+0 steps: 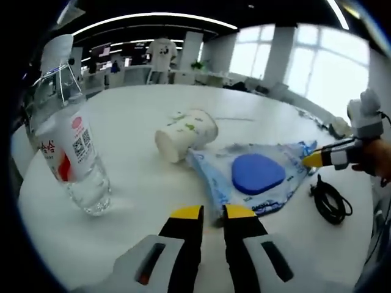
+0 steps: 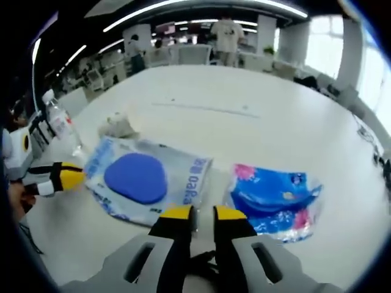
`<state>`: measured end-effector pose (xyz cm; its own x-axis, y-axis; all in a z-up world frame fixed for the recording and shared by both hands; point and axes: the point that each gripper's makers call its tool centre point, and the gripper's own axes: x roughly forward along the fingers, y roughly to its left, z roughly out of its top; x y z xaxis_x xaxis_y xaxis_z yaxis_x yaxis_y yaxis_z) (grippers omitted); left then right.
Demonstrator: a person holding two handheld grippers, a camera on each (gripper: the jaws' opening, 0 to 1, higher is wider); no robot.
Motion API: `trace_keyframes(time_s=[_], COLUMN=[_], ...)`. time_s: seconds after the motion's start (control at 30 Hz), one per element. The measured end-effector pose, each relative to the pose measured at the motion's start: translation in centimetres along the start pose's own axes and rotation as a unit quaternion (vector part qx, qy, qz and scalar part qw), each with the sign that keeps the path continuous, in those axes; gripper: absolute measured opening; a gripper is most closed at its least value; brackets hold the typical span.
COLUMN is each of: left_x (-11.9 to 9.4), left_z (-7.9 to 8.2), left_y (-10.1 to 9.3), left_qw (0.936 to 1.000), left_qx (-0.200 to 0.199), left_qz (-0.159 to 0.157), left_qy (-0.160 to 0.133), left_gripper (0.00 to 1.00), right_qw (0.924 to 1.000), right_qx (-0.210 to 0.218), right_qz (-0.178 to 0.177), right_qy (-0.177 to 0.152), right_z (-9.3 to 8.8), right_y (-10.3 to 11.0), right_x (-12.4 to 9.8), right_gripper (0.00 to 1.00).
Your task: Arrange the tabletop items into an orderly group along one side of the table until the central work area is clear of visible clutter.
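A clear packet with a blue oval pad [image 1: 256,174] lies flat on the white table [image 1: 140,110]. My left gripper [image 1: 212,212] has its jaws nearly together over the packet's near corner. My right gripper [image 1: 313,160] comes in from the right, tip on the far corner. In the right gripper view the same packet [image 2: 137,178] lies ahead, its edge running between my right gripper's [image 2: 195,212] narrow jaws, and the left gripper [image 2: 68,177] touches its left side. A white paper cup [image 1: 186,134] lies on its side. A water bottle [image 1: 73,159] stands at left.
A second blue and pink packet [image 2: 275,198] lies to the right of the first. A black cable [image 1: 330,201] is coiled near the table edge under the right gripper. The bottle [image 2: 61,125] and cup [image 2: 119,125] sit beyond the packet. Desks and a person stand far behind.
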<state>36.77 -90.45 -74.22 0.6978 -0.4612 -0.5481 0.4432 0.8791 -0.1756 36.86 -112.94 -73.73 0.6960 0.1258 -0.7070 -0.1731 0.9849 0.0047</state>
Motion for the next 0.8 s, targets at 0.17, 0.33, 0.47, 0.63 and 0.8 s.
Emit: trace_keyframes(time_s=[0.17, 0.33, 0.47, 0.63, 0.8], left_x=[-0.9, -1.9, -2.9, -4.1, -5.1], left_z=[0.8, 1.7, 2.4, 2.9, 3.0], left_y=[-0.2, -0.3, -0.4, -0.4, -0.4], left_qw=[0.9997, 0.9992, 0.9987, 0.9983, 0.9981], left_qx=[0.022, 0.032, 0.038, 0.038, 0.038], left_qz=[-0.007, -0.015, -0.021, -0.028, -0.035], left_qy=[-0.009, -0.021, -0.028, -0.034, -0.034], left_gripper=[0.26, 0.4, 0.51, 0.64, 0.78], right_qw=[0.9998, 0.9988, 0.9959, 0.9918, 0.9844], right_qx=[0.001, 0.003, 0.003, -0.019, -0.043], right_qz=[0.005, 0.029, 0.065, 0.098, 0.141], right_qy=[-0.018, -0.04, -0.062, -0.08, -0.095], right_z=[1.1, 2.3, 3.5, 4.9, 6.3], right_y=[0.0, 1.1, 2.8, 4.2, 5.8], right_x=[-0.9, -2.1, -3.2, -3.9, -3.9], right_gripper=[0.19, 0.28, 0.36, 0.47, 0.53])
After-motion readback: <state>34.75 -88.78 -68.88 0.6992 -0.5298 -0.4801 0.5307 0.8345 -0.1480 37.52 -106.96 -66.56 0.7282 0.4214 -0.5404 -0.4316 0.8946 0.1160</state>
